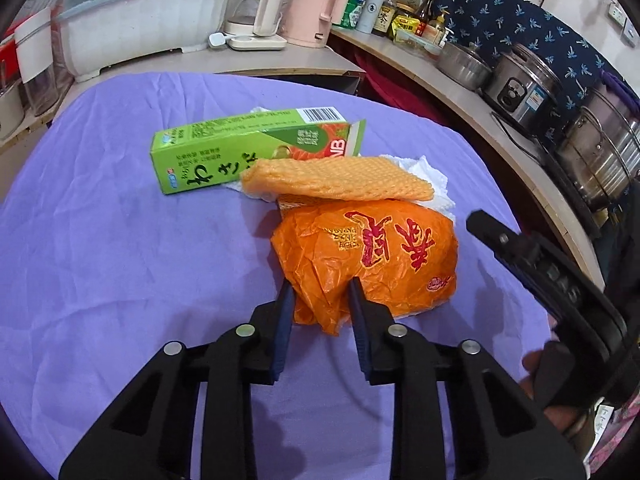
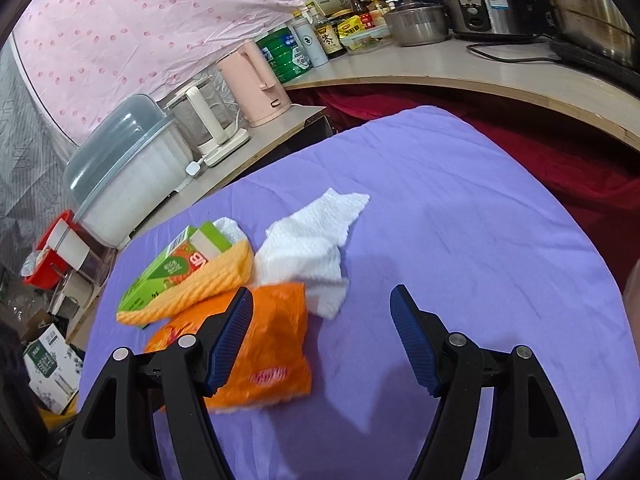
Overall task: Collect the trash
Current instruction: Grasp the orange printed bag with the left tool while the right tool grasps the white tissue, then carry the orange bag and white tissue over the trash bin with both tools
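Left wrist view: left hand-held gripper (image 1: pixel 320 286) clamped on the orange bag's (image 1: pixel 372 256) near edge; right hand-held gripper (image 2: pixel 322 300) gapes wide over purple cloth (image 2: pixel 460 220).

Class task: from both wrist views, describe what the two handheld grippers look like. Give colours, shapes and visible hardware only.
Both match: the left gripper and the right gripper have matte black angular linkage arms with triangular cut-outs, joined by round silver pins. Each finger is a tapered black wedge faced with a dark blue ribbed pad. No cables or markings show.
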{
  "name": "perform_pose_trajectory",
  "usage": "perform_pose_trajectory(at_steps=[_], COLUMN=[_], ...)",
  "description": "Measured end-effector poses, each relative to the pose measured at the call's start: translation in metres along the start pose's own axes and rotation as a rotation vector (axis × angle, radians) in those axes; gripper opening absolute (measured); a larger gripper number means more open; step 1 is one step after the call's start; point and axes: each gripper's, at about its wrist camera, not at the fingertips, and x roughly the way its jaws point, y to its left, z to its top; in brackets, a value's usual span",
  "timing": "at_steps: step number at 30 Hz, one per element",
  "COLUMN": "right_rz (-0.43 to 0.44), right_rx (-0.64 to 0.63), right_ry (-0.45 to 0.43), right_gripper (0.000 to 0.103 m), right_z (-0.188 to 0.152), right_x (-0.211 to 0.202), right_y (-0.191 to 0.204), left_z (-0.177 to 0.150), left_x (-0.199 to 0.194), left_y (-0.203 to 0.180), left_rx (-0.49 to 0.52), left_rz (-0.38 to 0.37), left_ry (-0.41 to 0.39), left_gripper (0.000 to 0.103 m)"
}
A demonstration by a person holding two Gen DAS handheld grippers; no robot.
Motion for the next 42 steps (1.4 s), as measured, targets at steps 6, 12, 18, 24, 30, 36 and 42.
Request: perform_pose_trajectory(at_steps=[6,12,18,24,30,36,42], right_rz=[-0.008,0.006,0.041,0.059,0.031,-0.006,-0.026], right_rx=[-0.013,-0.003,-0.01,0.017,0.025,0.035,0.093], right_ry=[0.021,0.087,0.109,0.082,0.042,0.03,0.025], right_gripper=[0.068,0.05,0.011,0.009,0.009,0.009,0.009], right_z=[0.016,0.017,0.01,-0.011,-0.04,-0.078,-0.112], right_x=[0.031,0.06,0.055,0.017,-0.04,-0.095,-0.141], right_y=[0.007,0.01,0.01,-0.002,-0.018,-0.037,-0.068], left_z=[0.003,0.002,-0.002,-0.018,-0.047,-0.082,-0.107], left_x=[-0.01,-0.004,-0.007,-0.02,-0.038,-0.058,-0.066], left_y=[0.015,0.022,0.023,0.018,0.006,-0.023,-0.035], left_rx=[-0.024,-0.027,-0.023,-0.023,-0.006,0.054,0.067], left_rz=[0.032,0.044,0.027,-0.004,-0.03,-0.063,-0.085], left_ry=[-0.024,-0.015,-0.009,0.002,0.027,0.064,0.091], left_gripper=[0.007,0.007,0.007,0.006,0.005,0.006,0.035])
